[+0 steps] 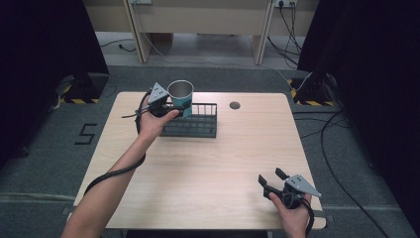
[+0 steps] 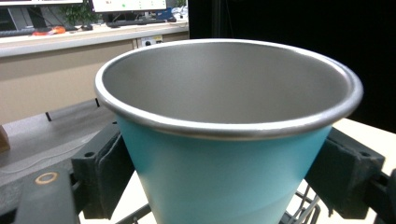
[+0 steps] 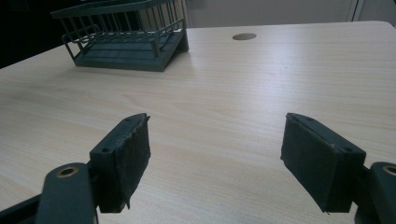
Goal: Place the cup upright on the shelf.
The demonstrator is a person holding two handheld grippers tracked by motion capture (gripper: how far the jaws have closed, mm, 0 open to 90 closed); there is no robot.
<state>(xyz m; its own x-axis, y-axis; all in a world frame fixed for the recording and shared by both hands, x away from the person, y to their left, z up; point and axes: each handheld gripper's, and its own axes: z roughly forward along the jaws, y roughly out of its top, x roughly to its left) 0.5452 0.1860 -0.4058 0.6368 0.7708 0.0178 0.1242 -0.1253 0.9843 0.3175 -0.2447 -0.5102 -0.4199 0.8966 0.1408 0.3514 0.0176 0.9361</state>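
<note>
A teal metal cup (image 1: 181,96) with a silver rim is held upright over the left end of the dark wire basket (image 1: 200,126). My left gripper (image 1: 171,105) is shut on the cup's sides. In the left gripper view the cup (image 2: 224,172) sits between both pads (image 2: 109,175), and its inside looks empty. My right gripper (image 1: 271,178) rests low near the table's front right corner, open, with nothing between its pads (image 3: 126,161). From there the wire basket (image 3: 126,44) shows far off on the table.
The light wooden table (image 1: 213,163) has a round cable hole (image 1: 235,105) behind the basket's right end. Cables trail on the floor to the right, and a desk frame stands beyond the table's far edge.
</note>
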